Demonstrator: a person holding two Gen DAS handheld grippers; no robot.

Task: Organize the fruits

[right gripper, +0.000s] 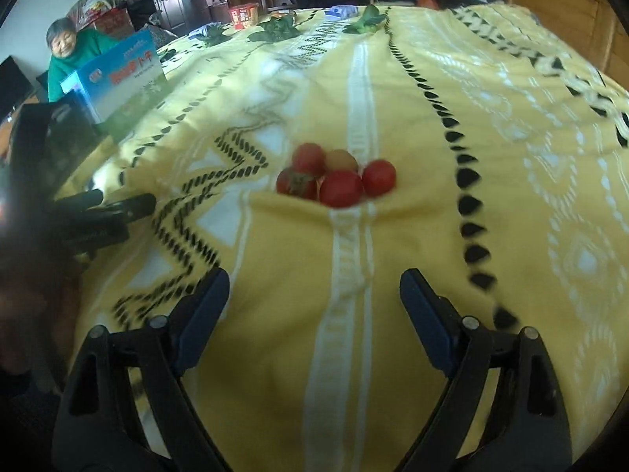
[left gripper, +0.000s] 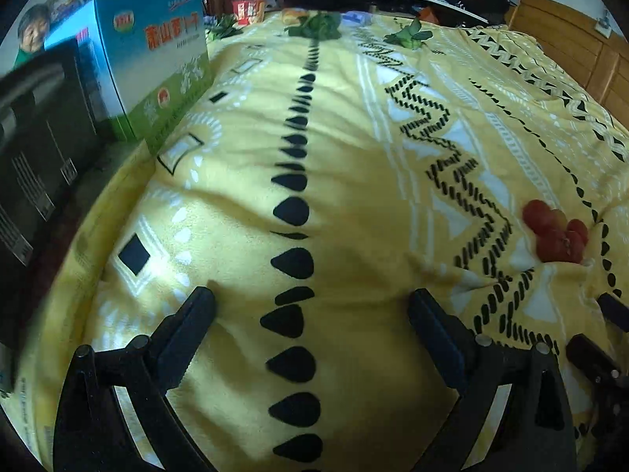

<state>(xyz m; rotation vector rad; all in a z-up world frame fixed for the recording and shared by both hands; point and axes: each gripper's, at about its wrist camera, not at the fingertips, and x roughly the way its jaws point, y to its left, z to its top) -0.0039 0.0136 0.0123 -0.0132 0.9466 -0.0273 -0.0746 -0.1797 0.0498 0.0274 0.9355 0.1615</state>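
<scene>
Left wrist view: blue and green carton (left gripper: 153,59) standing at the left edge of the yellow patterned blanket (left gripper: 346,204), carrying large orange Chinese characters and a small round logo; the characters are showing too blurred to read with certainty. Red tub (left gripper: 248,10) sitting at the far end, its label not legible. Left gripper (left gripper: 312,303) hovering over bare blanket, jaws spread wide, holding nothing. Cluster of small red fruits (left gripper: 556,232) lying to its right, well apart from it.

Right wrist view: same fruits (right gripper: 336,175) lying near the middle of the blanket (right gripper: 511,236), straight ahead of the right gripper (right gripper: 314,283), whose jaws are gaping wide with nothing between them. Item count: five round pieces touching one another, four red and glossy, one paler orange-brown at the back; the leftmost is showing a dark stem end. Left gripper (right gripper: 122,204) appearing at the left, beside the fruits but apart. Leafy greens (right gripper: 281,27) lying at the far end. Carton (right gripper: 118,74) standing at the far left.
</scene>
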